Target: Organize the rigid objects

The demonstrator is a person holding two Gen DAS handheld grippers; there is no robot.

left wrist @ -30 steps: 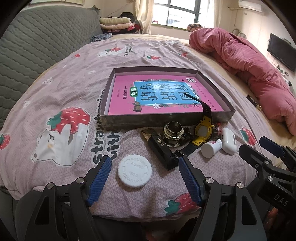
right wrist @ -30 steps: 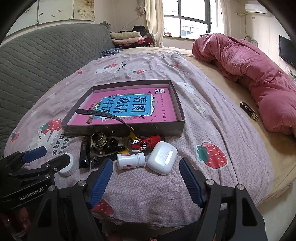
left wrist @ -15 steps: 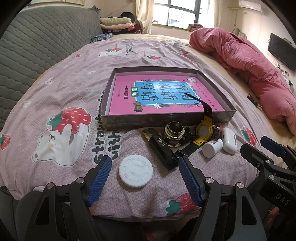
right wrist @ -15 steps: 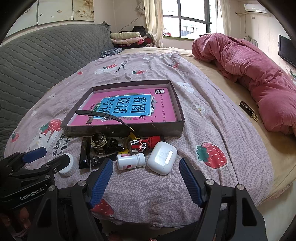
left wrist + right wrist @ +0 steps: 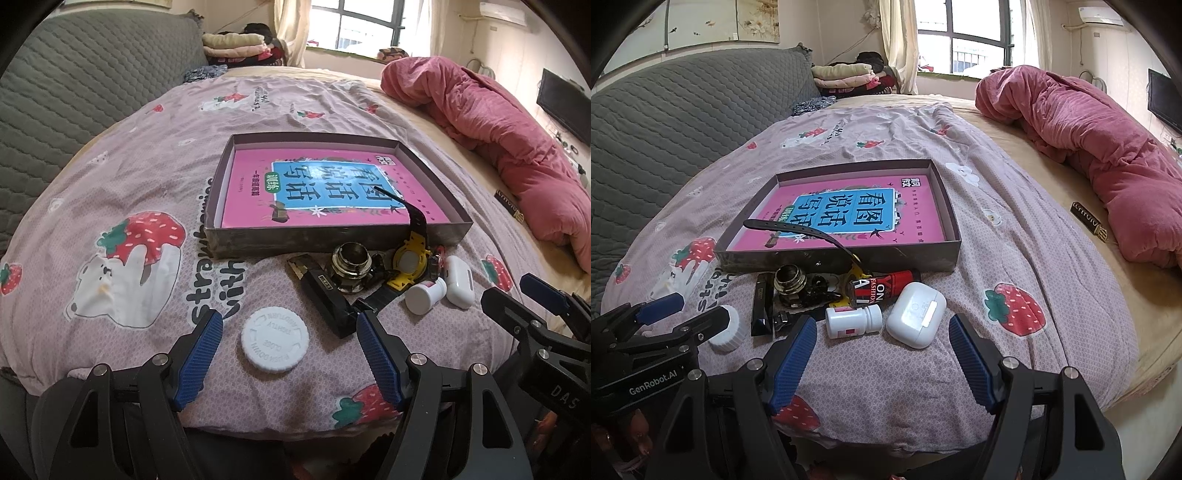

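though apart, white cap (image 5: 274,340) between fingers (image 5: 202,354)

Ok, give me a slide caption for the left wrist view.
Open left gripper hovers over a white cap on the strawberry bedspread, small items clustered before the shallow box.

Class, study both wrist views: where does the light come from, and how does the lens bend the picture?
Left wrist view: the window is blown out white; the box edges bow with fisheye curvature. Right wrist view: daylight glares off the earbud case; dark corners ring the frame.
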